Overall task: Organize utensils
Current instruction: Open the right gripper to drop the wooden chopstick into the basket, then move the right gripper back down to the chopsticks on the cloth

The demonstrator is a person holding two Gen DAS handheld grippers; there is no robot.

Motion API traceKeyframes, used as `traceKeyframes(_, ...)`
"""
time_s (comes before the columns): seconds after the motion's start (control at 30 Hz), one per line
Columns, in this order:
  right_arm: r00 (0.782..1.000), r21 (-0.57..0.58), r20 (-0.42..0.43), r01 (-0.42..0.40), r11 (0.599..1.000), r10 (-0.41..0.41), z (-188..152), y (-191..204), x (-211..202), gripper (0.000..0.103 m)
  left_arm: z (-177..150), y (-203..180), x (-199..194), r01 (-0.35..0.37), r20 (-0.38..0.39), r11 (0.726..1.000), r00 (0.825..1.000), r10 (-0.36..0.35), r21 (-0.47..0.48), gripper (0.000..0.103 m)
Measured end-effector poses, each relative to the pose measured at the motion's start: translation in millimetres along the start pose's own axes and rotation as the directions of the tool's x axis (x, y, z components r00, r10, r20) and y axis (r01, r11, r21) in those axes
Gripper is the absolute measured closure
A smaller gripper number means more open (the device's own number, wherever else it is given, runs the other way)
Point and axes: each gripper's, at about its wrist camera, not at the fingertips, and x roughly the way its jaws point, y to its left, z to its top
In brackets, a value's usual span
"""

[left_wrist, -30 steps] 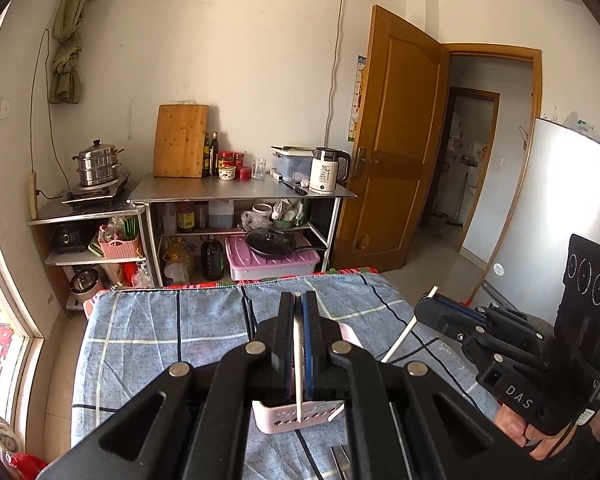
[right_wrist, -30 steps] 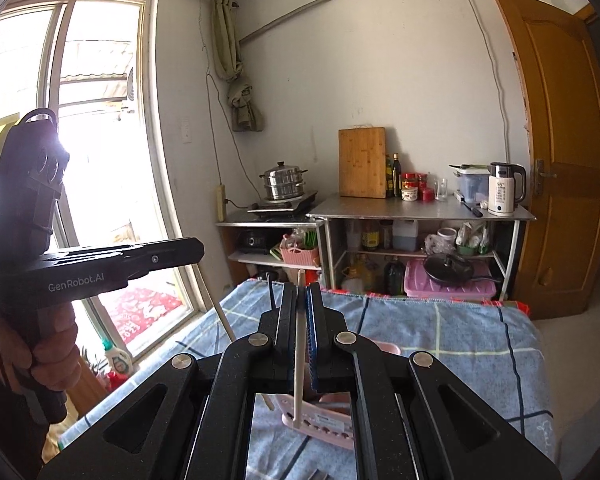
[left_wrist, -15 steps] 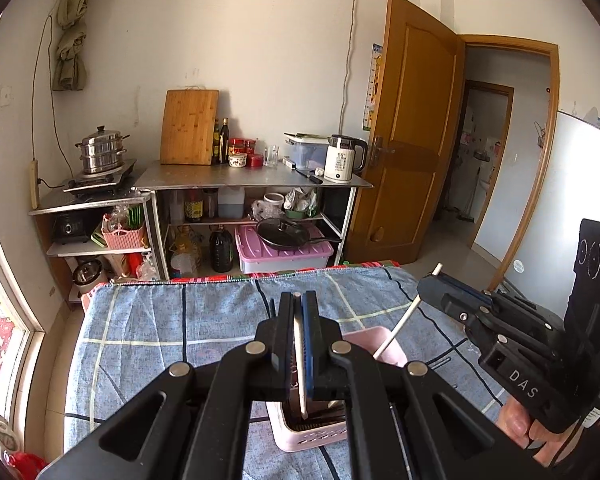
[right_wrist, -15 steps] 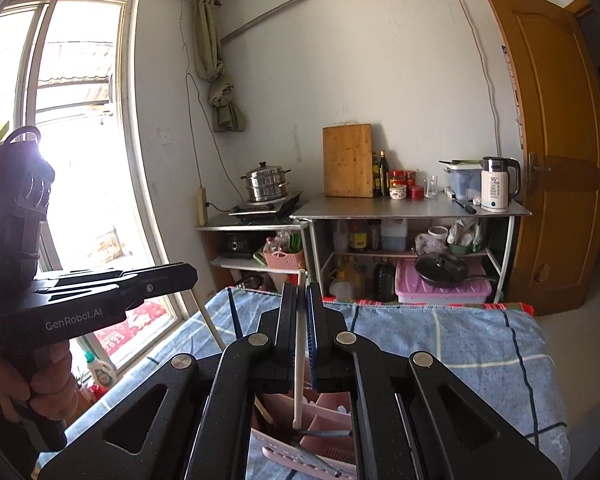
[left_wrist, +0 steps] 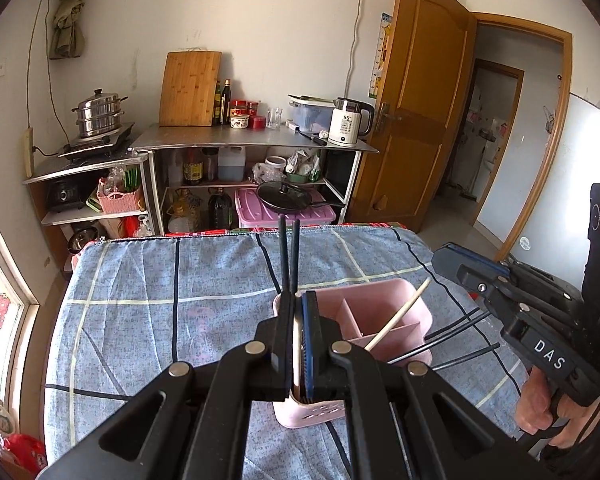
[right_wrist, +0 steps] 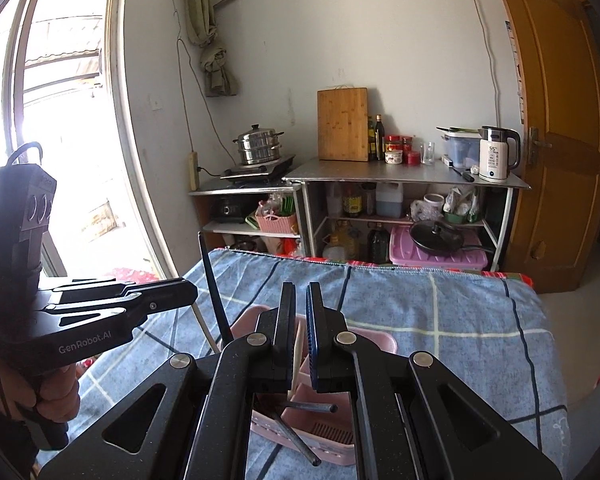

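Note:
A pink divided utensil holder (left_wrist: 380,312) stands on the blue checked tablecloth (left_wrist: 140,300). My left gripper (left_wrist: 298,296) hangs over its left compartment, shut on a pale chopstick (left_wrist: 297,344) that points down into it. Two black chopsticks (left_wrist: 289,256) stand upright just beyond the fingers. My right gripper (right_wrist: 298,292) is over the same holder (right_wrist: 376,344), shut on another pale chopstick (right_wrist: 296,356). In the left wrist view that gripper (left_wrist: 444,256) comes in from the right, and its chopstick (left_wrist: 398,314) slants into the holder. Dark utensils (right_wrist: 308,408) lie in the holder's near part.
Loose black chopsticks (left_wrist: 452,332) lie on the cloth to the right of the holder. Beyond the table's far edge stands a metal shelf unit (left_wrist: 252,144) with a kettle (left_wrist: 348,122) and cutting board. A window (right_wrist: 60,120) is on the left and a wooden door (left_wrist: 420,100) on the right.
Both grippers have sunk toward the pink holder, which now looks larger and closer. The two pale chopsticks have gone down with them, their lower ends now at the holder.

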Motion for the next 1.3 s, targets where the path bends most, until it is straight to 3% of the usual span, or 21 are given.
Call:
traceKeyframes(0.1,1.0,-0.005,-0.005,0.006,1.0,-0.006,-1,1,-3,0.092,-2,-1,-2,-0.013,0.0,1.0,1.0,0.013,0.004,0.096)
traceKeyframes(0.23,1.0,-0.009,0.011,0.002,1.0,-0.002,0,0,-17,0.091,-3,1,-14,-0.024,0.031,1.0,0.999,0.024,0.001,0.08)
traceKeyframes(0.3,1.0,-0.012,0.022,0.005,1.0,-0.004,-1,-2,-26,0.09,-4,0,-25,-0.031,0.057,1.0,0.998,0.031,-0.005,0.077)
traceKeyframes(0.7,0.998,0.028,0.053,0.02,0.999,-0.022,-40,-13,-97,0.09,-51,-13,-87,-0.035,0.148,0.999,0.988,0.035,-0.001,0.074)
traceKeyframes(0.97,1.0,0.06,0.019,0.023,0.998,-0.024,-86,-15,-127,0.09,-96,-30,-96,0.0,0.112,1.0,0.994,-0.001,0.002,0.074)
traceKeyframes(1.3,0.998,0.105,-0.053,0.022,0.994,-0.016,-127,-20,-132,0.09,-140,-44,-87,0.027,0.035,1.0,0.999,-0.028,0.009,0.074)
